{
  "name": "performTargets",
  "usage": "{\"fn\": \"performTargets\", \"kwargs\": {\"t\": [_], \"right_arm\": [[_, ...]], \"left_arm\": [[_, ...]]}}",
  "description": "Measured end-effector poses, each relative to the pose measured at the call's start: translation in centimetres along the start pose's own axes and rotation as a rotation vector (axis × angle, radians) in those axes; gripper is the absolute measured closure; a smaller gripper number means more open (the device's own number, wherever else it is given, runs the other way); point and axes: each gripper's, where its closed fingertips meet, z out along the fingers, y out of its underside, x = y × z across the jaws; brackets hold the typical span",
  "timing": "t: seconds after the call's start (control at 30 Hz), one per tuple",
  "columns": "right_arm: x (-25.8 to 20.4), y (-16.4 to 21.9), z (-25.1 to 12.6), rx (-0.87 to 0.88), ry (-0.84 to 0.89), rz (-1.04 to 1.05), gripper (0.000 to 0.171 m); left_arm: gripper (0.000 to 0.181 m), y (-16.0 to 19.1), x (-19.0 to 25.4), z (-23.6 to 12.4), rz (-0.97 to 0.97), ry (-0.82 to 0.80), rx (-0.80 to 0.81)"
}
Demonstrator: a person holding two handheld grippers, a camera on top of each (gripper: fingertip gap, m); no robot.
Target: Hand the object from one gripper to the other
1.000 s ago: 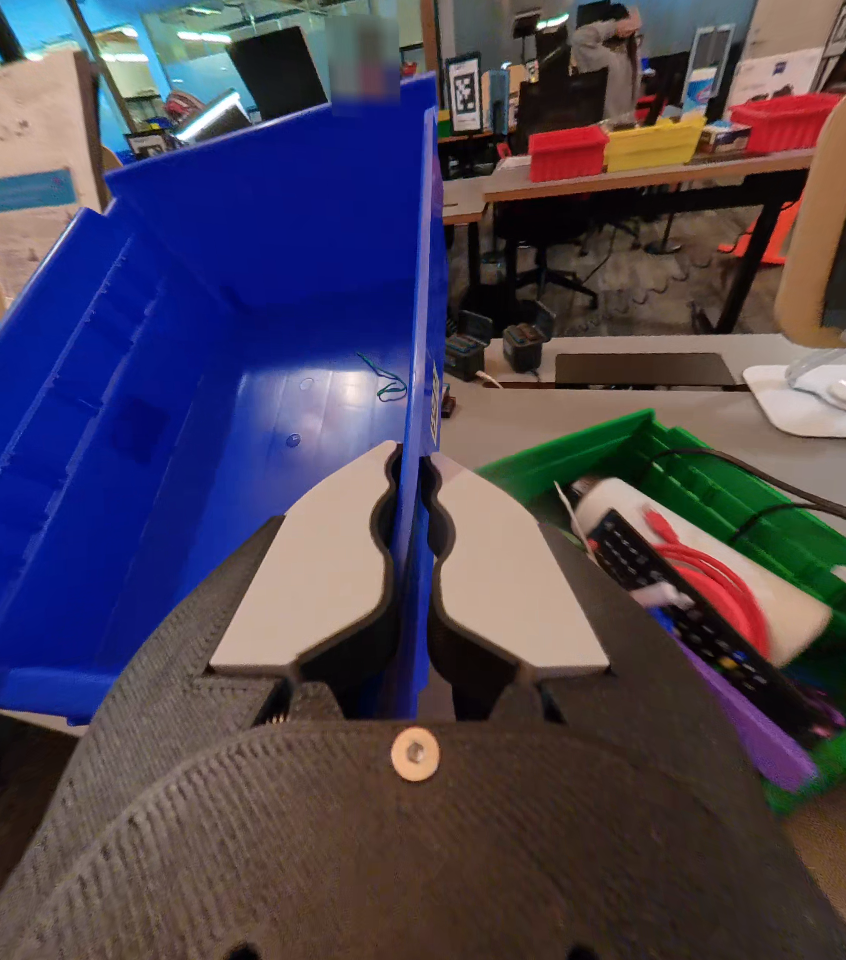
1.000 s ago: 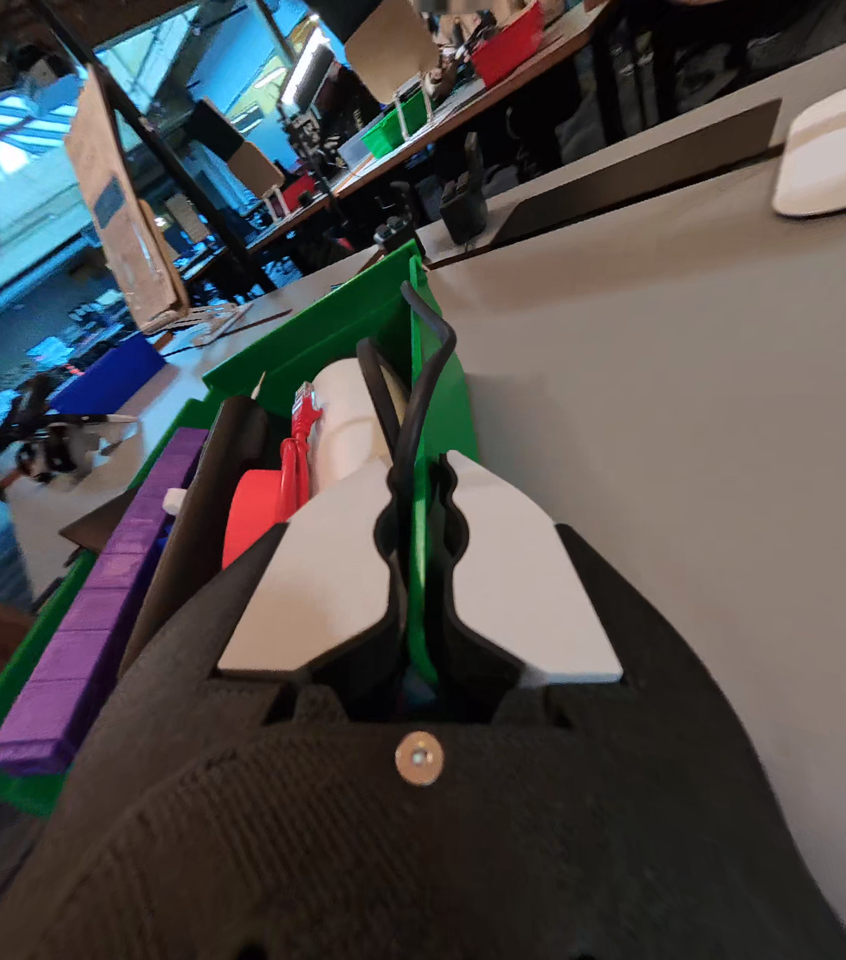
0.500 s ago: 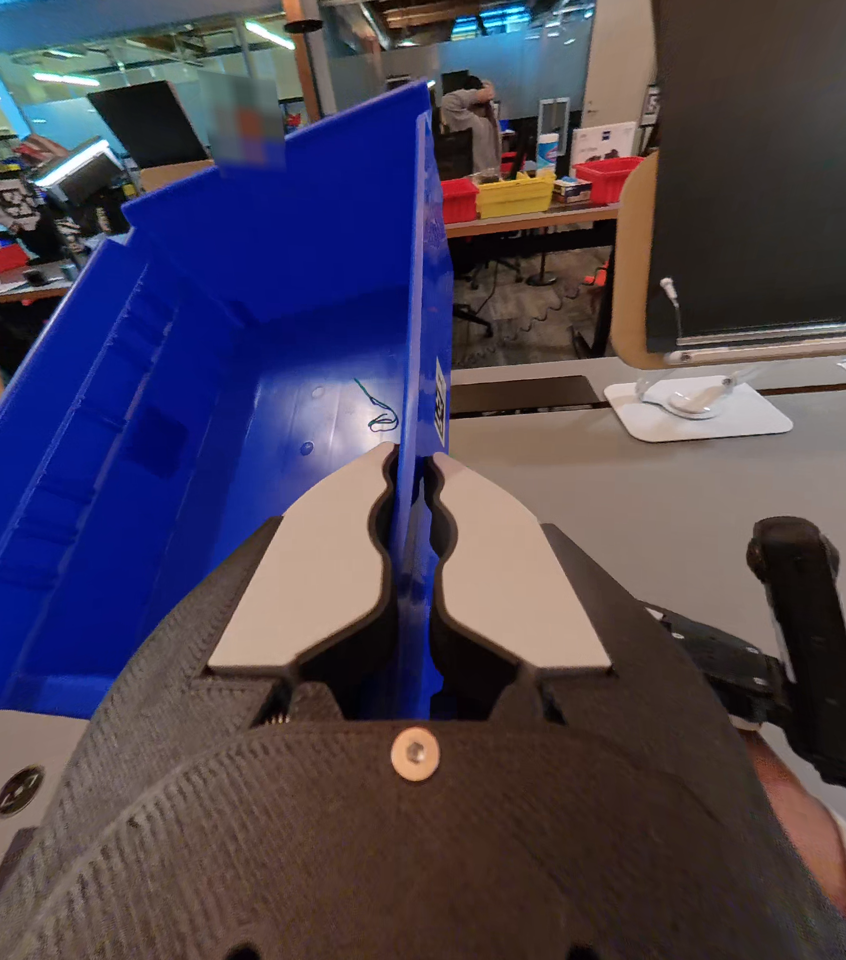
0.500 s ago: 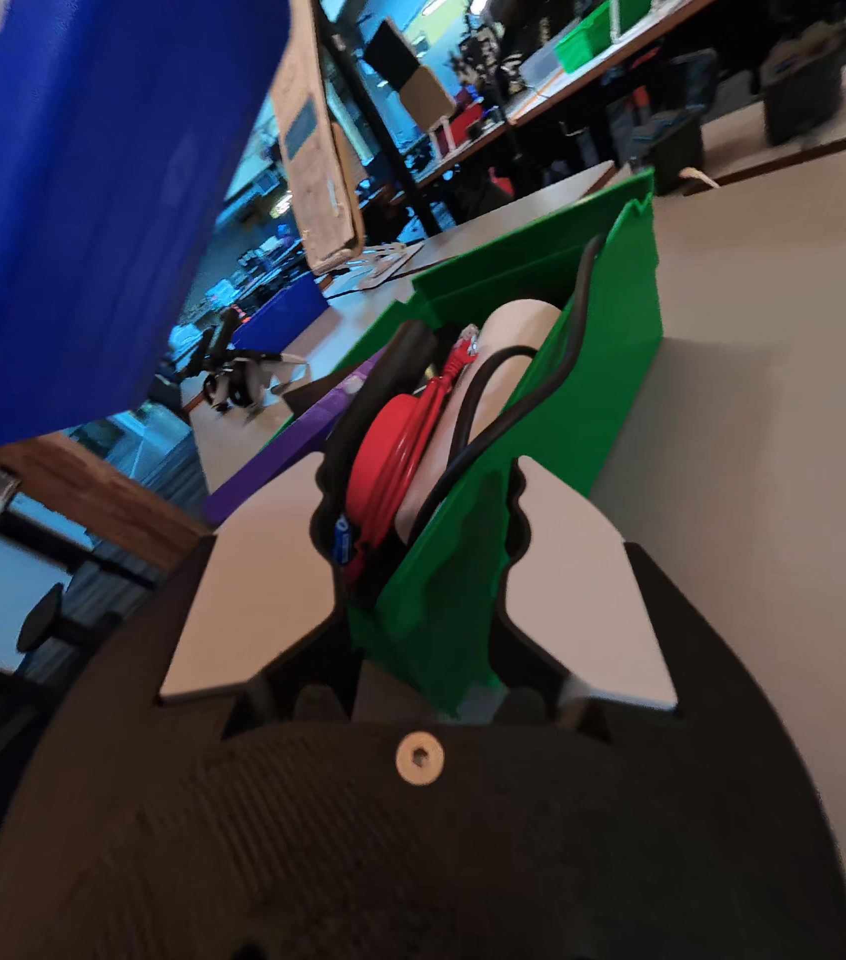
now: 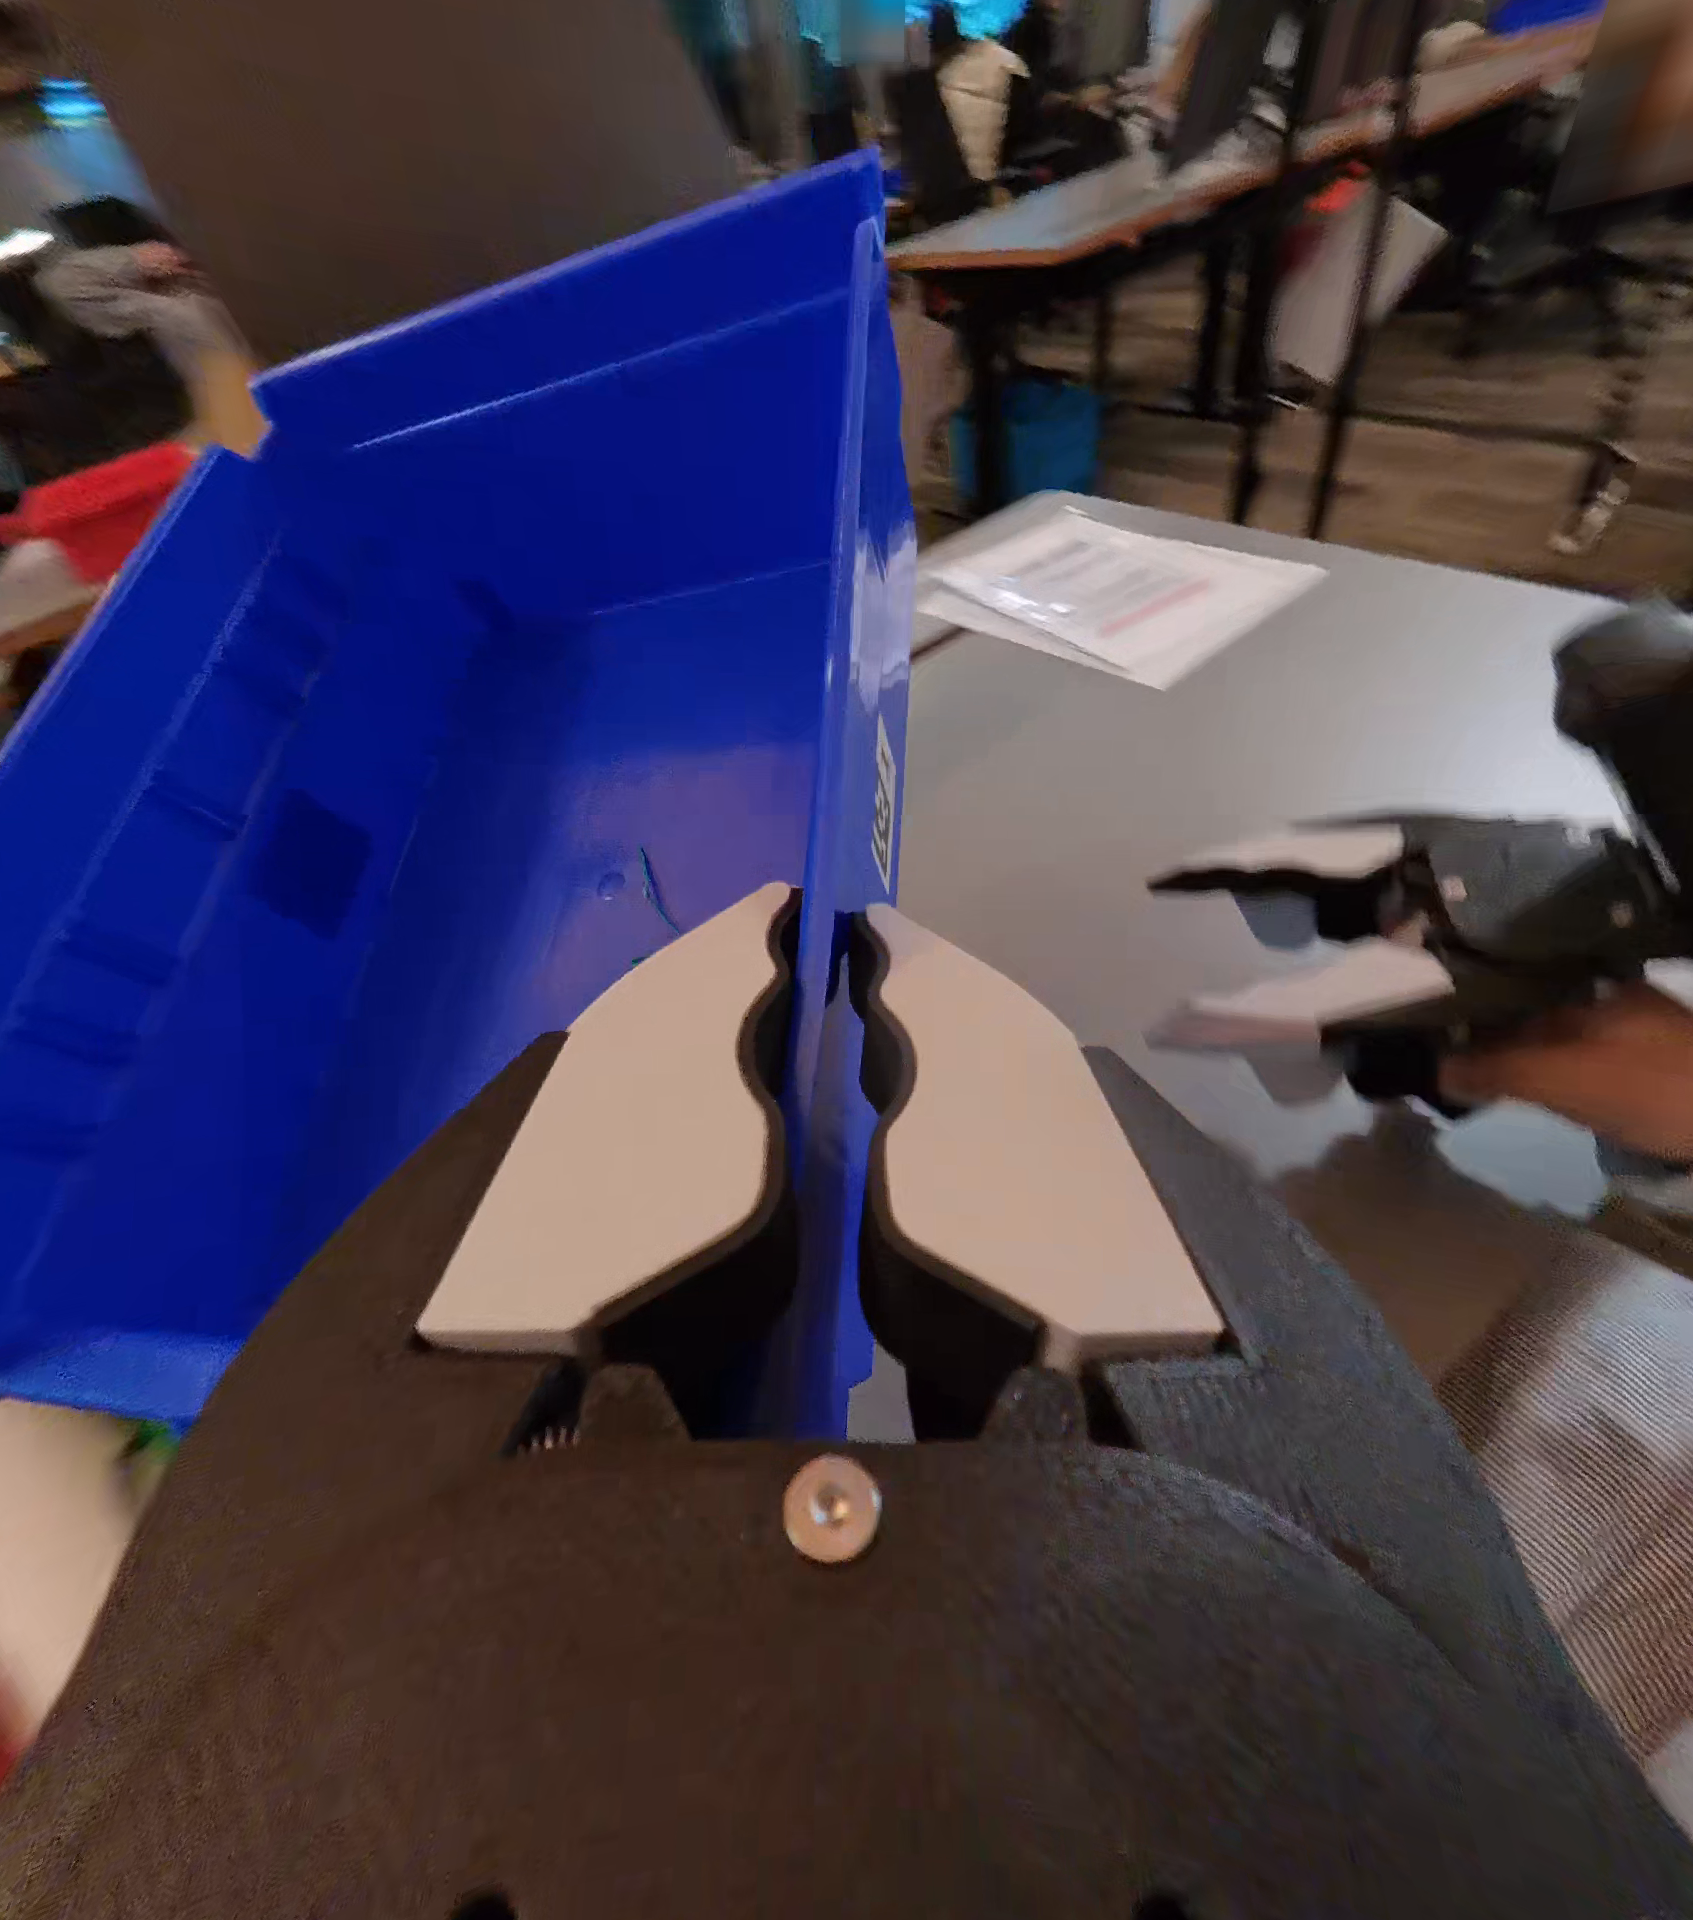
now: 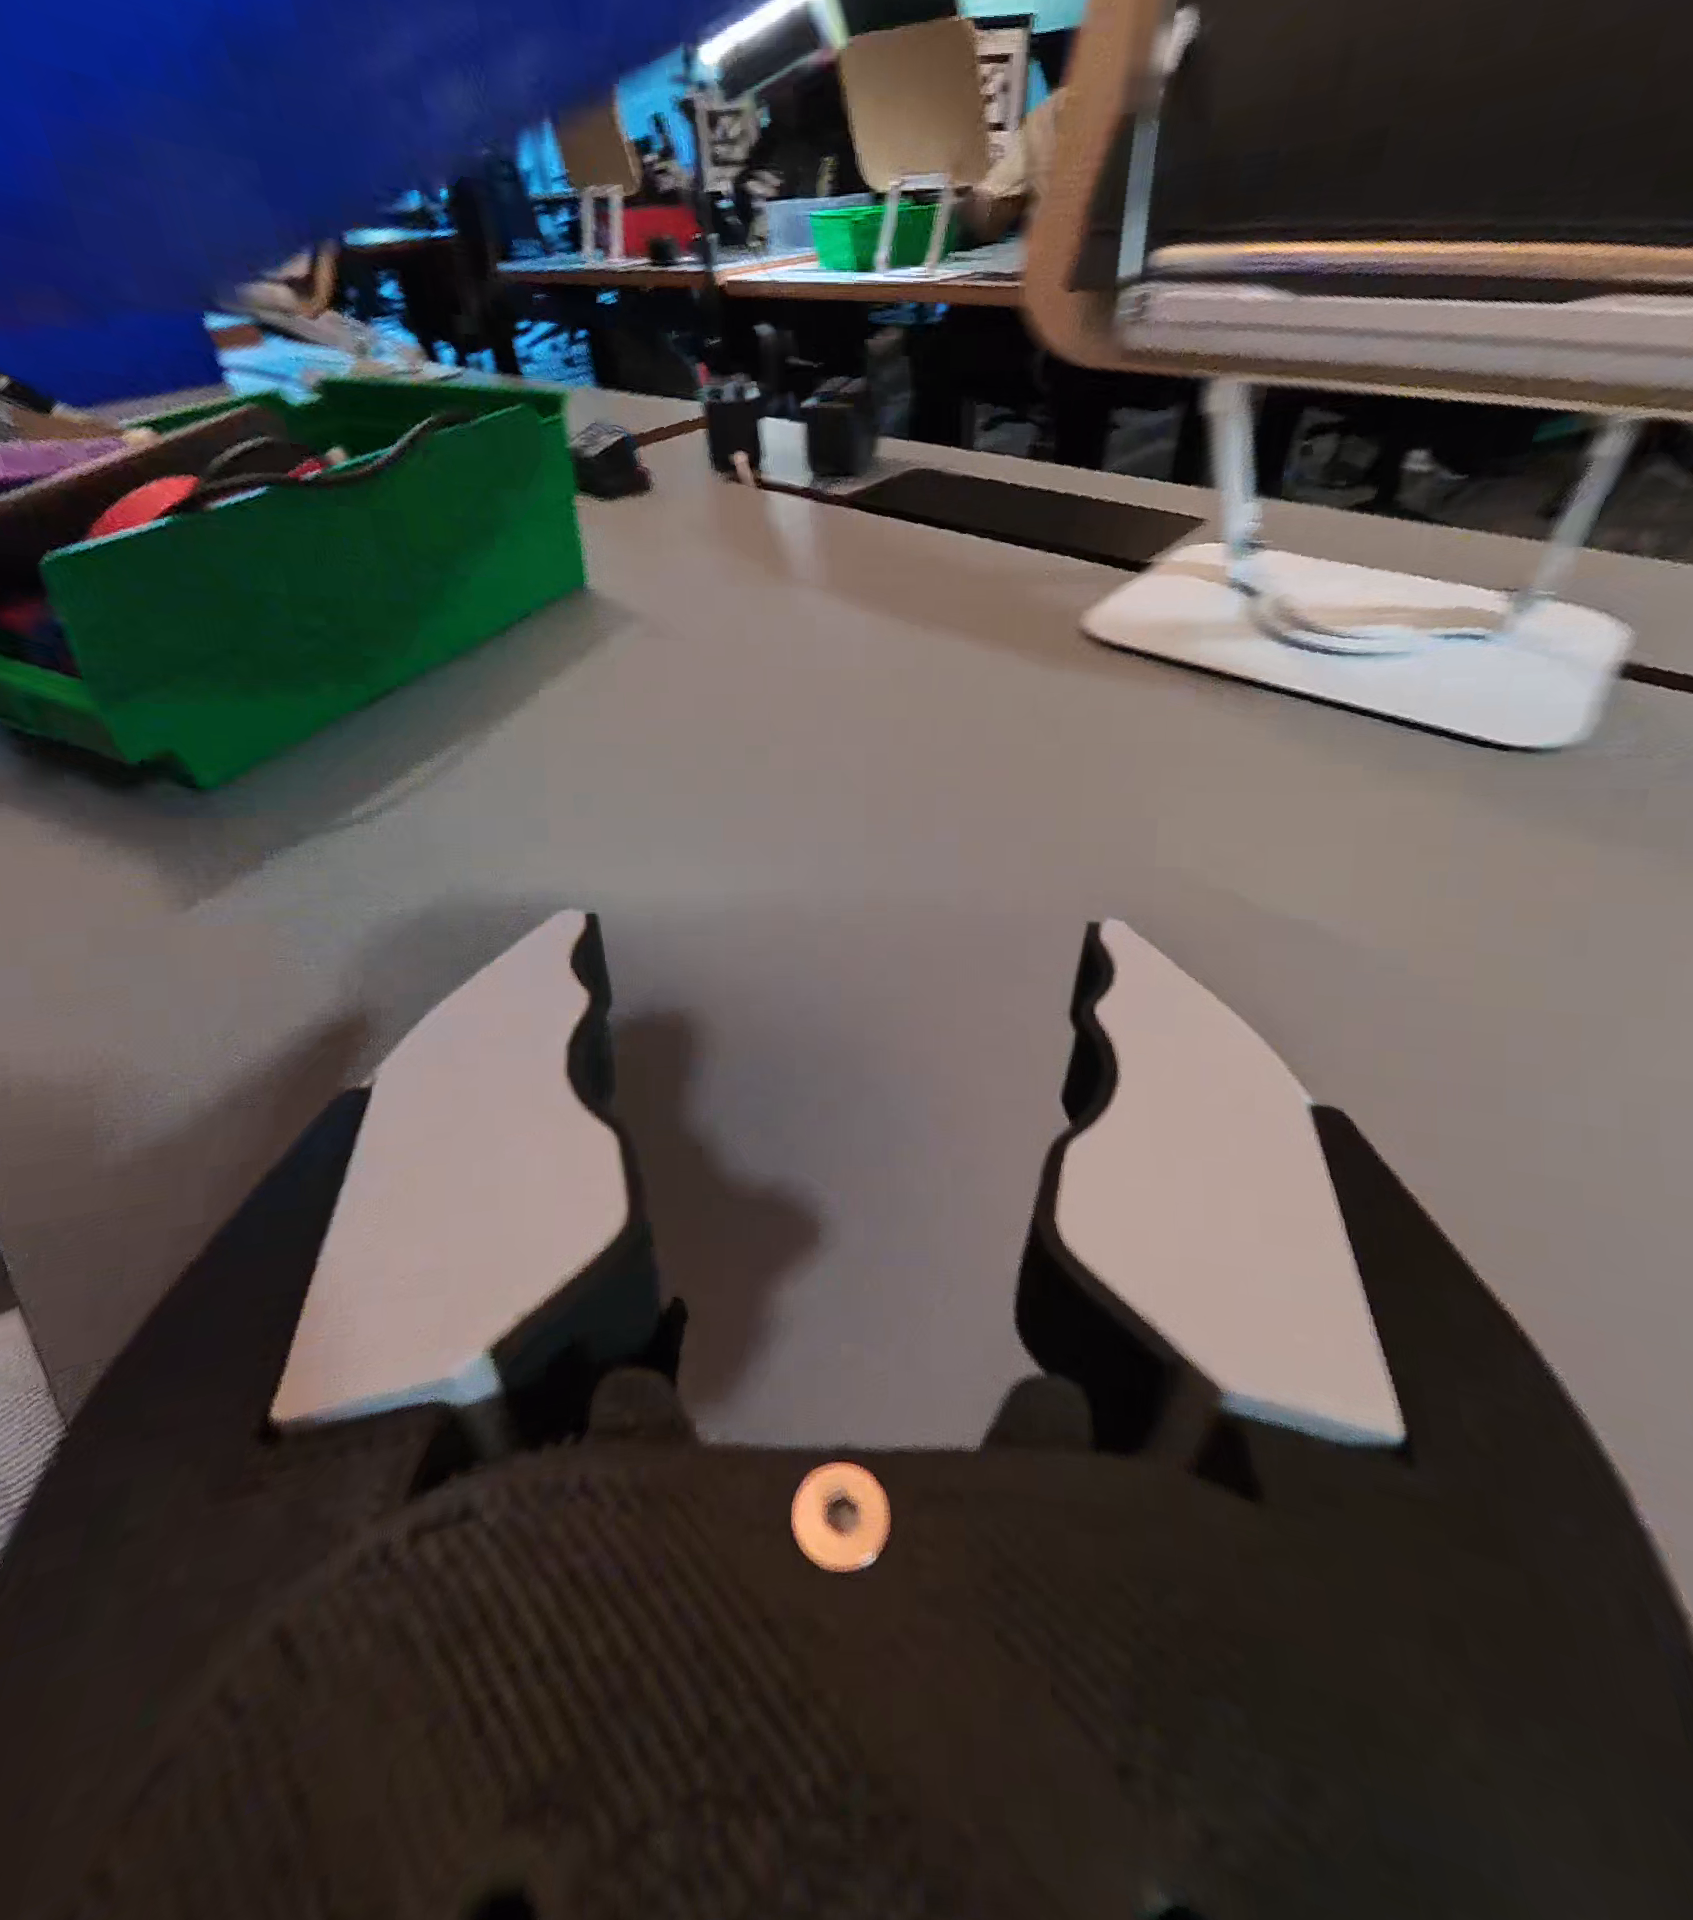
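My left hand-held gripper [image 5: 826,925] pinches the blue bin [image 5: 468,810] by its wall, held aloft for transfer; right hand-held gripper [image 6: 837,935], spread wide, empty, waits at 3 o'clock.

Blue bin [image 5: 468,831] cut off at nine o'clock, its base hidden behind left gripper [image 5: 826,925]. Right gripper [image 5: 1237,945] smeared at three o'clock. Green bin [image 6: 302,603] cropped at nine, contents indistinct.

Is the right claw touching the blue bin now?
Apart. In the left wrist view, the right claw is open, with bare grey table between it and the blue bin, which the left claw clamps.
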Motion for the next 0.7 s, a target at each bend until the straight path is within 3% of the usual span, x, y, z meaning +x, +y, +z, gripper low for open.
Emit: {"fn": "performTargets", "kwargs": {"t": [0.13,0.23,0.47,0.7], "right_arm": [[3.9,-2.6,-4.4,0.123,0.081,0.078,0.094],[5.9,-0.8,-6.0,0.093,0.153,0.133,0.098],[6.7,1.6,-8.9,0.047,0.246,0.192,0.099],[5.6,2.7,-9.0,0.007,0.249,0.16,0.098]], "left_arm": [[0.173,2.7,7.5,4.9,0.05,0.178,-0.075],[0.173,5.1,10.8,7.9,0.045,0.272,-0.125],[0.171,9.6,13.5,13.2,0.091,0.31,-0.2],[0.175,11.3,14.9,15.1,0.079,0.34,-0.193]]}}
